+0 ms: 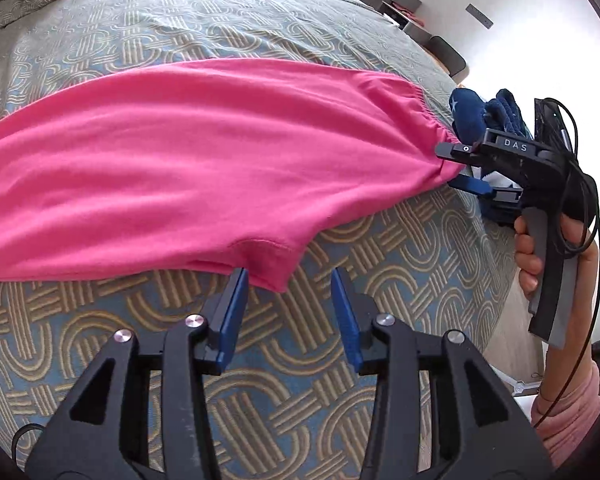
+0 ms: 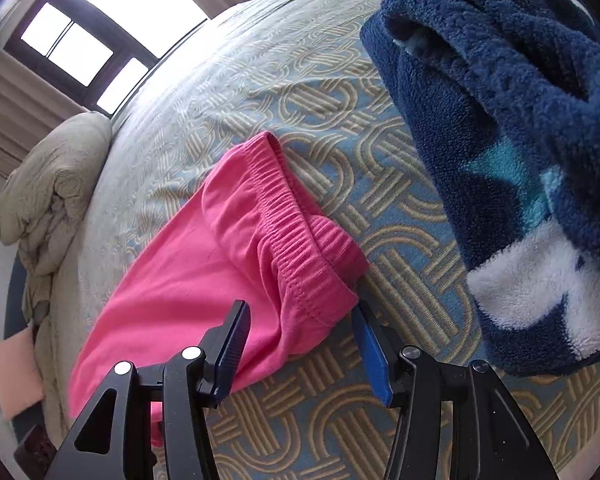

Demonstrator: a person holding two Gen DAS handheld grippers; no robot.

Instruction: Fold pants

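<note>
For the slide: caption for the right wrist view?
Open right tongs straddle the pink pants' waistband on the patterned bedspread.

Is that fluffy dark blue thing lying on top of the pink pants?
No. In the right wrist view the fluffy blue fleece lies beside the pink pants, with a strip of patterned bedspread between them.

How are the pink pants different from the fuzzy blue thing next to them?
The pink pants are one plain colour; the blue fleece has white and teal patches. The pants look thin and smooth, while the fleece is thick and fluffy. The pants lie spread out flat, and the fleece is bunched in a heap. Both rest on the patterned bedspread.
</note>
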